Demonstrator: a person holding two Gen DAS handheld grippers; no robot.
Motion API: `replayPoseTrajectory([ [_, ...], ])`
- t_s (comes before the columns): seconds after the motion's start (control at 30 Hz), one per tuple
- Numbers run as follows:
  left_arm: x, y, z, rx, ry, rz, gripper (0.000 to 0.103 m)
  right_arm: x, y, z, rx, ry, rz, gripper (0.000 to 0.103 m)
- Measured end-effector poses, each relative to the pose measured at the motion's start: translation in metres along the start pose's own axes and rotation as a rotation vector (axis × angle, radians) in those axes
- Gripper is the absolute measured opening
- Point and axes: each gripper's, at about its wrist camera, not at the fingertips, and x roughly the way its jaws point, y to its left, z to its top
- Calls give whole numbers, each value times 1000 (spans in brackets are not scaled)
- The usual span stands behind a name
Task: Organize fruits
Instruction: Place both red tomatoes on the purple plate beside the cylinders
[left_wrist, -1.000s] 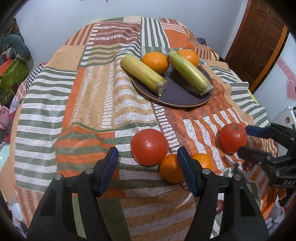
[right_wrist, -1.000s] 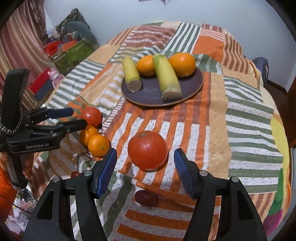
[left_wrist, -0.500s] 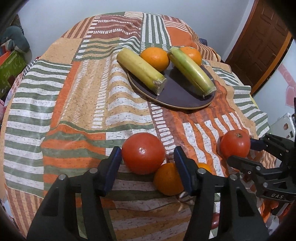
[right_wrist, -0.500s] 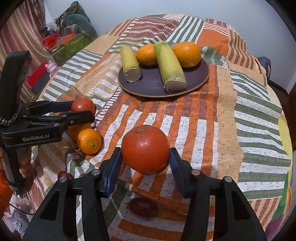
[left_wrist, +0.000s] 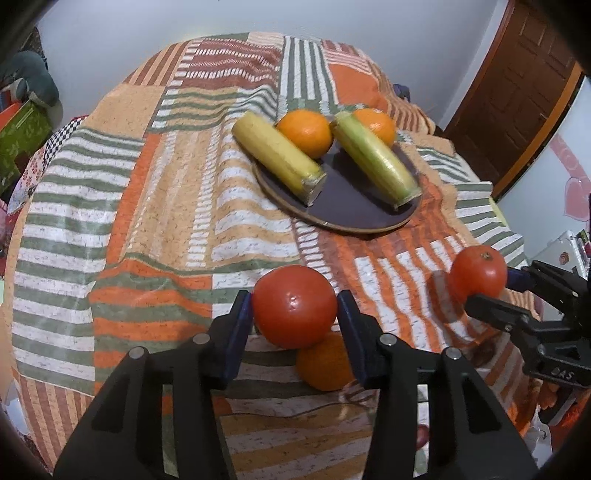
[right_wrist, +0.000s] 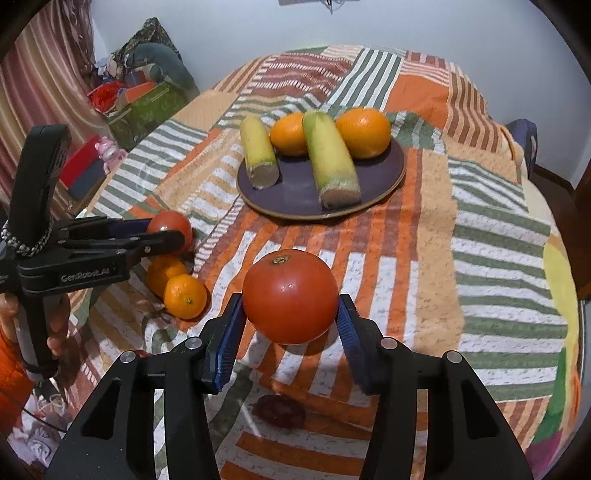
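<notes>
Item one: red tomato (left_wrist: 294, 305), which I am pinching in my left claw (left_wrist: 295, 317), lifted just above the striped bench (left_wrist: 147, 206) near its front edge. Item two: second tomato (right_wrist: 291, 295), which I am gripping in my right claw (right_wrist: 291, 317). Two small oranges (right_wrist: 184, 296) are lying near the front-left edge. A dark plate (right_wrist: 295, 195) farther back is carrying two bananas and two oranges.

- Pale blue wall (right_wrist: 406, 26) at the far side;
- brown wooden door (left_wrist: 517, 92) on the right;
- striped curtain (right_wrist: 44, 74) on the left; cluttered boxes (right_wrist: 147, 103) beside it
</notes>
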Motion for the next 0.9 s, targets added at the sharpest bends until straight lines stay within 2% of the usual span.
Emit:
replayPoseTrajectory([
  [0.47, -12, -33, 40, 59, -80, -47, 47, -13, -26, 29, 30, -80, -42, 47],
  [0.9, 29, -51, 78, 105, -53, -57, 47, 2, -48, 67, 9, -118, -75, 47],
])
